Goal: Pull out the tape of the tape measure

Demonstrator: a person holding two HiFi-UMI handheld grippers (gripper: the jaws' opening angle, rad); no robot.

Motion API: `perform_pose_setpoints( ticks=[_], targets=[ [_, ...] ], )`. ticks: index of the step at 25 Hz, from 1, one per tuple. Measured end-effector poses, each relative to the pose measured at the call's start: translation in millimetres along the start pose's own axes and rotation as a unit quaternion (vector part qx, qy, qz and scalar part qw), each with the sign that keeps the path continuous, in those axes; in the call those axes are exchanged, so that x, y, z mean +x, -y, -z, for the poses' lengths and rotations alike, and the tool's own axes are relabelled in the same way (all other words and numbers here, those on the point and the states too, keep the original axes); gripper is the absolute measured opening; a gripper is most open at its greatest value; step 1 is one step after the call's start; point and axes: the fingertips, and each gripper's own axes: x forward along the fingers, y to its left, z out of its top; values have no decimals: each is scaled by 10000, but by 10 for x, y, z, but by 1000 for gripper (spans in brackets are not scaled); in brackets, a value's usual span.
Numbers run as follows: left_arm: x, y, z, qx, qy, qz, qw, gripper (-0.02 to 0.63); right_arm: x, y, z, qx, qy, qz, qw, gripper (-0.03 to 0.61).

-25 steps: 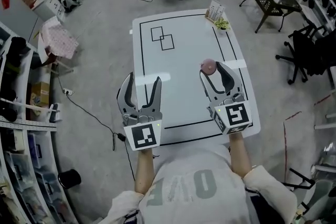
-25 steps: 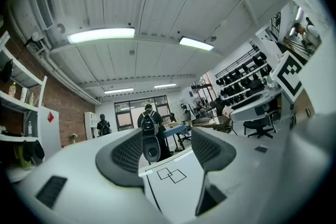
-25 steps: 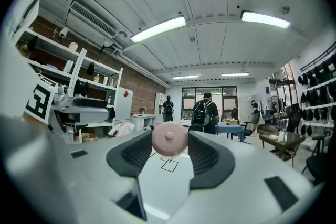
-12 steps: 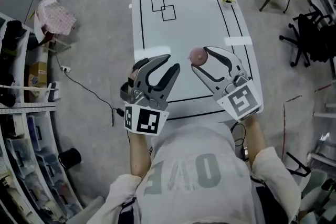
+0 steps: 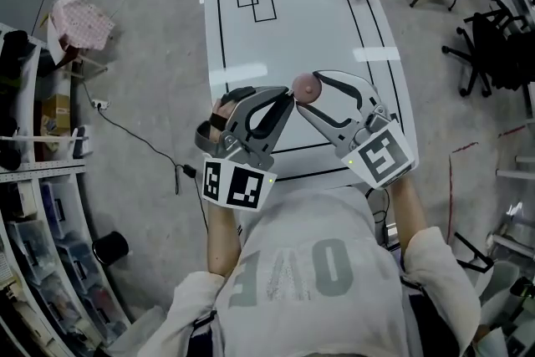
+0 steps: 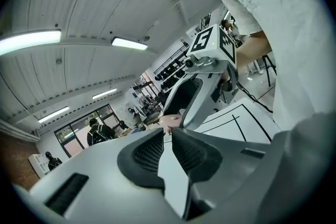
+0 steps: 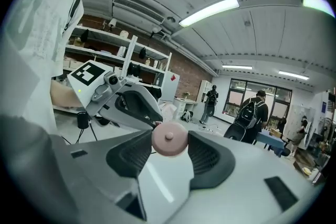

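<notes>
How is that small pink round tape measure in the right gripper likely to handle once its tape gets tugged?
Likely light: the tape measure is small beside the right gripper holding it. Its round, smooth-looking case is pinched across its edge only, so a pull may twist it or slip it free. It seems stiff: no visible squashing.
</notes>
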Motion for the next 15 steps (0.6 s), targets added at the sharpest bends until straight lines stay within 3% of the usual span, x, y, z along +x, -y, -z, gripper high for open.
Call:
perform_pose_setpoints(
  ticks=[10, 15],
  targets=[
    [-30, 26, 8, -405, 189, 320, 9985, 42, 8, -53, 31, -191, -76, -397, 9990, 232],
    [-8, 40, 37, -534, 165, 432, 9975, 31, 17, -60, 58, -215, -131, -398, 9989, 232]
  ],
)
